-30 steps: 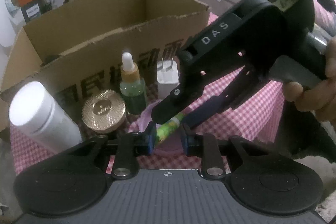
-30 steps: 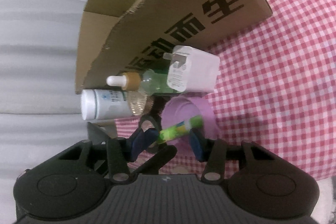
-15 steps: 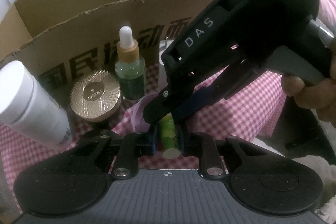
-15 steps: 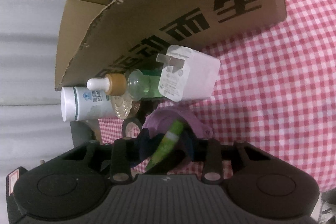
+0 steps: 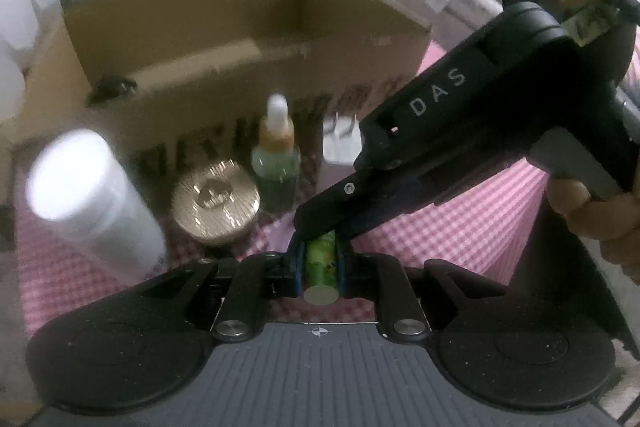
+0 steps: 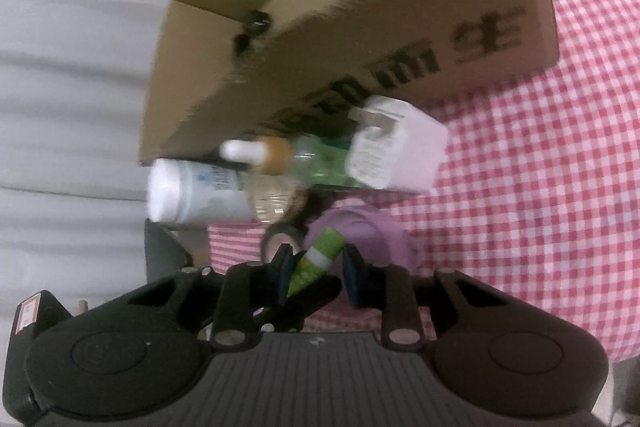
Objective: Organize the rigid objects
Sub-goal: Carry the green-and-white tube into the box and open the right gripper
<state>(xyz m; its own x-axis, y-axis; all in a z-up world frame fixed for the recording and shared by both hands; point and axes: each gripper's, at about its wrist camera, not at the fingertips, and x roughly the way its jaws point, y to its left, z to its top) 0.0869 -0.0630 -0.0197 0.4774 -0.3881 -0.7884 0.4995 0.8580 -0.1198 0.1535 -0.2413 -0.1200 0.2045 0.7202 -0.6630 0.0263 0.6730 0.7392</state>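
- Pink-and-white checked cloth (image 6: 540, 187) is spread over the work surface, and an open cardboard box (image 5: 248, 39) with dark printed characters on its front wall is set on it.
- Along the front of the box a row of items is seen: a white bottle (image 5: 88, 195), a round gold lid (image 5: 216, 199), a green dropper bottle (image 5: 276, 163) with a white bulb, and a white plug adapter (image 6: 396, 147).
- A purple object (image 6: 360, 231) is seen on the cloth just in front of the row; what it is cannot be told.
- A green tube (image 5: 320, 263) is clamped between the blue pads of the left gripper (image 5: 318, 267), which is closed tight on it, the tube's flat end turned toward the camera.
- The same tube is reached from the other side by the right gripper (image 6: 314, 269); its jaws are closing with the tube between them, one pad lying against the tube and a gap showing at the other.
- The right gripper's black body, marked DAS, is held by a hand (image 5: 596, 215) at the right edge of the left wrist view.
- Both views are blurred.
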